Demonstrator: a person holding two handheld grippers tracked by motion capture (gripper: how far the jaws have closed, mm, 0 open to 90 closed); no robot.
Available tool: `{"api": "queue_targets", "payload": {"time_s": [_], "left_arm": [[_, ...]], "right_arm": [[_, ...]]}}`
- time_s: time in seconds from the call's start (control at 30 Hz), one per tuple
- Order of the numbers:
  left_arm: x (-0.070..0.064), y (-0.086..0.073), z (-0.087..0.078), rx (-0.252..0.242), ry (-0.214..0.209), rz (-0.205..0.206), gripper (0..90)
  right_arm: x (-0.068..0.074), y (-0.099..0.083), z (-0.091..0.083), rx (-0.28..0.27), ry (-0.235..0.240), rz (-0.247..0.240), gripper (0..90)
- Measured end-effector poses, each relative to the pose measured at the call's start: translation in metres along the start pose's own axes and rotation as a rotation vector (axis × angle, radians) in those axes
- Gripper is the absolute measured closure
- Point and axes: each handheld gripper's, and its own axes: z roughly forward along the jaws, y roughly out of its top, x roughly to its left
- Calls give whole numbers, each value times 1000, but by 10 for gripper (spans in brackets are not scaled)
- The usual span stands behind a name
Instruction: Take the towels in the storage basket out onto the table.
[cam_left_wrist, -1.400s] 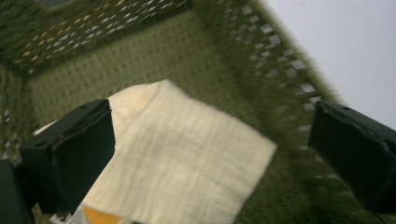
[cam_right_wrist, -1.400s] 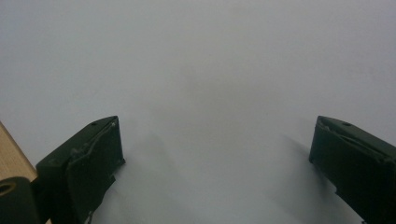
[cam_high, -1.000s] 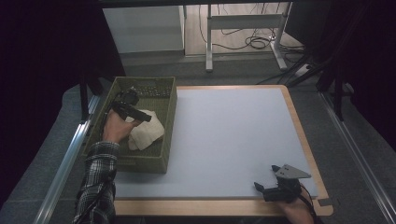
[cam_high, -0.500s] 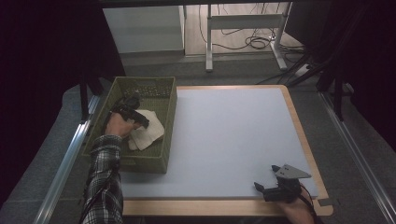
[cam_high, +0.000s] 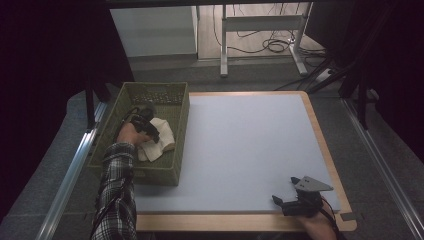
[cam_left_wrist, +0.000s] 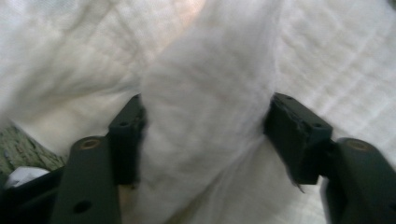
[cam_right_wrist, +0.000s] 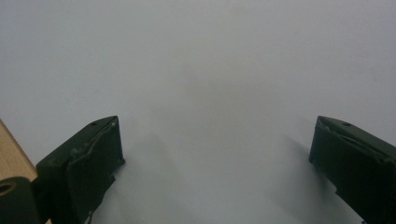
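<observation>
Your left gripper (cam_high: 150, 127) is down on the white cloth (cam_high: 161, 137) in the green basket (cam_high: 180, 112).
The cloth lies rumpled, soft and woven, its long axis running front to back; your hand hides part. A raised fold sits between your open left jaws. Your right gripper (cam_high: 287, 200) rests open on the table (cam_high: 240, 145).

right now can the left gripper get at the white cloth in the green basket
Probably yes: the left gripper is down inside the green basket, its open jaws astride a fold of the white cloth, with nothing between them.
</observation>
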Motion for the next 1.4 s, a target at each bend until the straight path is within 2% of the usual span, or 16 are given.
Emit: {"api": "queue_targets", "payload": {"time_s": [0.03, 0.07, 0.17, 0.23, 0.4, 0.47, 0.7, 0.97, 1.07, 1.13, 1.23, 1.27, 1.4], "left_arm": [[0, -1, -2, 2, 3, 13, 496], [0, -1, -3, 5, -13, 15, 633], [-1, -1, -4, 6, -11, 35, 747], [-2, -1, -5, 4, -6, 40, 770], [0, -4, -16, -43, 7, 31, 782], [2, -6, -25, -69, -2, 24, 783], [3, -17, -60, -158, 10, 31, 779], [2, -30, -93, -234, -1, 35, 778], [1, -33, -100, -248, 5, 41, 776], [0, -37, -111, -276, 11, 45, 774], [-1, -41, -119, -295, 13, 51, 773], [-2, -44, -127, -318, 14, 49, 772], [-3, -50, -140, -343, 26, 59, 771]], "right_arm": [[0, 0, 0, 0, 0, 0, 25], [0, 0, 0, 1, -2, -1, 25], [0, 0, 0, 1, -1, 0, 25], [0, 0, 0, 1, -1, 0, 26], [0, 0, 0, 1, -1, 0, 25], [0, 0, 0, 1, -1, 0, 25], [0, 0, 0, 1, -1, -1, 25], [0, 0, 0, 1, -2, -1, 25], [0, 0, 0, 1, 0, -1, 25], [0, 0, 0, 1, 0, -1, 25], [0, 0, 0, 1, 0, -1, 25], [0, 0, 0, 1, 0, -1, 25], [0, 0, 0, 0, 0, 0, 25]]}}
